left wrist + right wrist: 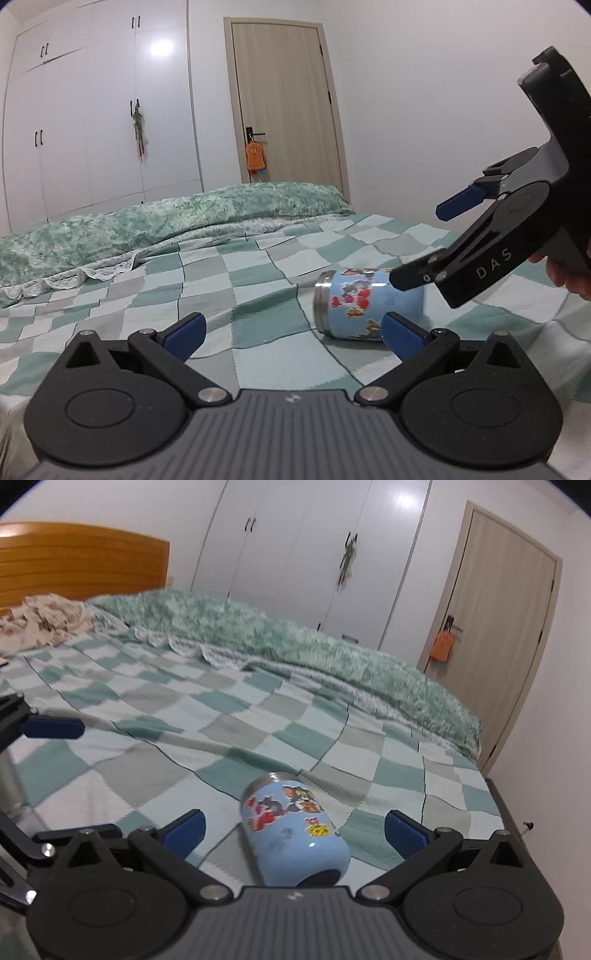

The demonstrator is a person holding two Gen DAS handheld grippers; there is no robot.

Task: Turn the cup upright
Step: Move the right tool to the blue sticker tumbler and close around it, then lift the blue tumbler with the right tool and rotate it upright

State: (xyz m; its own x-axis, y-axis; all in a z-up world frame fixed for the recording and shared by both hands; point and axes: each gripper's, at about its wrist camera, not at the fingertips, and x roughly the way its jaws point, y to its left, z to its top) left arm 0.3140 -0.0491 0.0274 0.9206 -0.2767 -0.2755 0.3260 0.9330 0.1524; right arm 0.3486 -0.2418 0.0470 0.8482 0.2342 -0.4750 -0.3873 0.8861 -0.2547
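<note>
The blue cartoon-sticker cup [293, 830] lay on its side on the checked quilt [147, 716], at twelve o'clock between the right gripper [293, 829]'s spread, empty jaws, probably lined up for grasping. The left gripper [293, 334], jaws also spread and empty, hung back, cup at one o'clock.

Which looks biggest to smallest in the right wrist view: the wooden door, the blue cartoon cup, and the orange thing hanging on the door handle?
1. Wooden door, clearly largest.
2. Blue cartoon cup; it lies on its side close to the camera, so nearness inflates it.
3. Orange hanging thing, smallest, though it is far off, so its true size against the cup is unsure.
</note>
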